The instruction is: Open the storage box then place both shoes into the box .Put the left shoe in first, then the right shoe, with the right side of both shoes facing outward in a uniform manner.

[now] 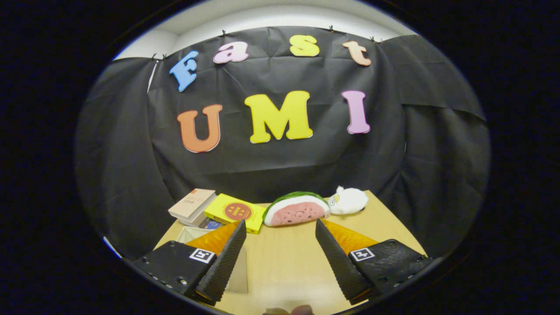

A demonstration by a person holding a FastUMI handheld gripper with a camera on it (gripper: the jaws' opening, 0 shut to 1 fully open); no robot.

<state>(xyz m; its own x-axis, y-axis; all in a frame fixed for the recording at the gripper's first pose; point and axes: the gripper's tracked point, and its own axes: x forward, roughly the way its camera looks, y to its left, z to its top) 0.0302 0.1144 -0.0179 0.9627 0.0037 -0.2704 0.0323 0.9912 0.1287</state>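
- Gaping wide, the gripper is held over the bare wooden table, nothing grasped between its fingers.
- A pale box, partly hidden, is seen behind the left finger.
- Farther off, books, a yellow book, a watermelon-slice toy and a white plush toy are lined up.

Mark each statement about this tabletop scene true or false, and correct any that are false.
1. The gripper is open, with bare table between its fingers. True.
2. The watermelon plush is clamped between the fingers. False: it lies beyond them, untouched.
3. The yellow box lies beside the watermelon plush. True.
4. The white plush sits on the books. False: it rests on the table, on the watermelon plush's far side from them.
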